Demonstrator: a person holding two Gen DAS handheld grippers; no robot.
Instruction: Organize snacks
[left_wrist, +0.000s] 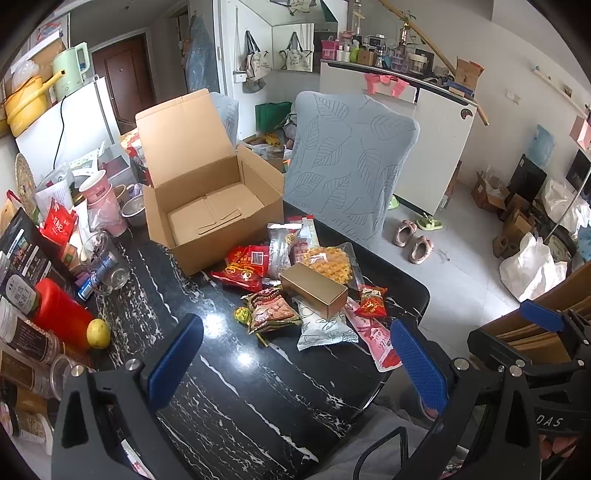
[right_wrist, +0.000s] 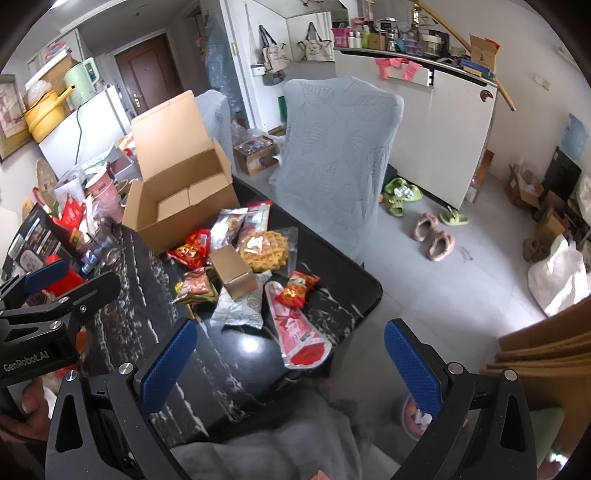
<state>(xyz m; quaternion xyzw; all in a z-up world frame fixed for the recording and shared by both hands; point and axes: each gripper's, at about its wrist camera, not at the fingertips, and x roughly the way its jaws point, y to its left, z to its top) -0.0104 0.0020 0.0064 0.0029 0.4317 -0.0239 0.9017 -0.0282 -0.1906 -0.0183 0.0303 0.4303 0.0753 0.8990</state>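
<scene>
- Both claws, the left gripper (left_wrist: 295, 354) and the right gripper (right_wrist: 291, 354), gape fully wide over the black marble table (left_wrist: 221, 387), holding nothing.
- At 12 o'clock, the snack pile (left_wrist: 295, 284) lies untouched, gold box (left_wrist: 314, 290) on top.
- At 11 o'clock, the cardboard box (left_wrist: 214, 206) stands open and bare; sorting appears not yet begun.
- At 9 o'clock, jars and a lemon (left_wrist: 98, 333) crowd the table edge.

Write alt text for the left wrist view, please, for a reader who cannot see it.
An open left gripper hovers over a black marble table, holding nothing. Ahead lie a pile of snack packets, a gold box and an empty, open cardboard box.
</scene>
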